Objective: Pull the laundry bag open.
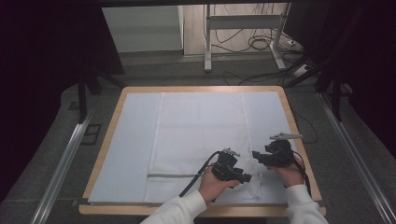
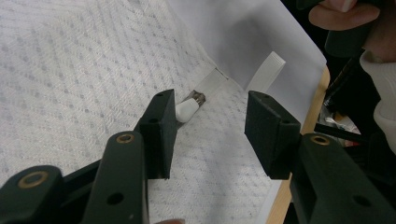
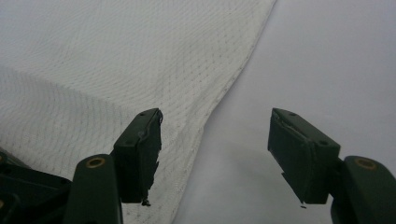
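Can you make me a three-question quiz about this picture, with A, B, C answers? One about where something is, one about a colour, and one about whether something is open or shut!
1. Where does the white mesh bag lie?
A. On the pale sheet covering the table
B. On the floor
C. On a chair

2. What colour is the zipper pull by the left gripper?
A. Red
B. White
C. Green

3. How do the jaws of the right gripper stand?
A. Shut on the bag
B. Shut on nothing
C. Open, with nothing between them

Answers:
1. A, since the high view shows the bag spread flat on the sheet.
2. B, since the left gripper view shows a white pull next to one jaw.
3. C, since the right gripper view shows a wide gap, with the bag's edge lying below it.
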### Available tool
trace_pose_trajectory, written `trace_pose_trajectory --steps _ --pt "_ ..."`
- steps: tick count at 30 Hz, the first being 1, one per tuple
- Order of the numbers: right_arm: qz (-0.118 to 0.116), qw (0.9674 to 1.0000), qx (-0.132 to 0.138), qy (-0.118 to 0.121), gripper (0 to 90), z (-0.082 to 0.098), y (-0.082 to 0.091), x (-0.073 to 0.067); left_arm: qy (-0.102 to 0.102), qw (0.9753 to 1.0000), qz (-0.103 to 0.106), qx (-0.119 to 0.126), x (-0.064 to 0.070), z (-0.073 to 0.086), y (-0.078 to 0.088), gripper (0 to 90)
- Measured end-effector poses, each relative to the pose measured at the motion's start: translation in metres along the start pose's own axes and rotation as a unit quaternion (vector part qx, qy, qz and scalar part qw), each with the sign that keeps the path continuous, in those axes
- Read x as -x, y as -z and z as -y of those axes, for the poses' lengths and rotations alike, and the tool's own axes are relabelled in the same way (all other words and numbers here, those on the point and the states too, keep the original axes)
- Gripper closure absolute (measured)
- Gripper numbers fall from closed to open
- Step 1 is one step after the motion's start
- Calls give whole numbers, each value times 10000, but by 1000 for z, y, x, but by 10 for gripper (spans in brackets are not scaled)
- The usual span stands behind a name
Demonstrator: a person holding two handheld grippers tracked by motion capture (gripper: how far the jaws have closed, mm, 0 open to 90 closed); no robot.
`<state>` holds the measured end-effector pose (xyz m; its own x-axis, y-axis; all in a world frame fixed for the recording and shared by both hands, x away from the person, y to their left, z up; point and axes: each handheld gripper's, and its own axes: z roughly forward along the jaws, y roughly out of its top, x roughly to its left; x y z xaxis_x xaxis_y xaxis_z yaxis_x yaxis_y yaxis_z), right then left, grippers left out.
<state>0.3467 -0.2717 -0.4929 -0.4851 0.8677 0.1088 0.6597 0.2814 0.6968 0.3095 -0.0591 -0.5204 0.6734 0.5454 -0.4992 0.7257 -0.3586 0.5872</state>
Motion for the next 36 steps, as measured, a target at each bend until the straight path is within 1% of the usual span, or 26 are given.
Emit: trace_pose_trajectory --steps 3,5,8,14,18,20,25,32,35,36 --pt "5 10000 11 -2 343 0 0 1 30 10000 -42 -31 -3 1 1 525" --pt "1 10000 18 -12 343 0 1 1 27 9999 -133 -55 -4 1 2 511" --pt "14 10000 23 -18 343 0 1 1 68 9999 -105 -49 -5 1 1 495" --pt "21 10000 49 -36 343 -1 2 1 46 9999 -105 -89 -2 1 -4 481" --pt "22 10000 59 -49 345 -1 2 2 105 9999 -34 -102 -2 0 -5 474" --pt "29 10000 68 -58 346 -1 2 2 83 9999 -60 -99 -1 0 -6 474" --pt "42 9999 98 -83 347 -1 4 3 99 9999 -3 -110 0 -1 -7 473" --pt "64 9998 140 -99 347 -2 5 4 147 9996 172 -147 2 -1 -8 473" --pt "70 9998 149 -102 348 -2 6 4 140 9996 179 -162 2 -1 -10 478" --pt "74 9998 158 -105 348 -2 6 4 134 9997 159 -156 2 -1 -10 496"
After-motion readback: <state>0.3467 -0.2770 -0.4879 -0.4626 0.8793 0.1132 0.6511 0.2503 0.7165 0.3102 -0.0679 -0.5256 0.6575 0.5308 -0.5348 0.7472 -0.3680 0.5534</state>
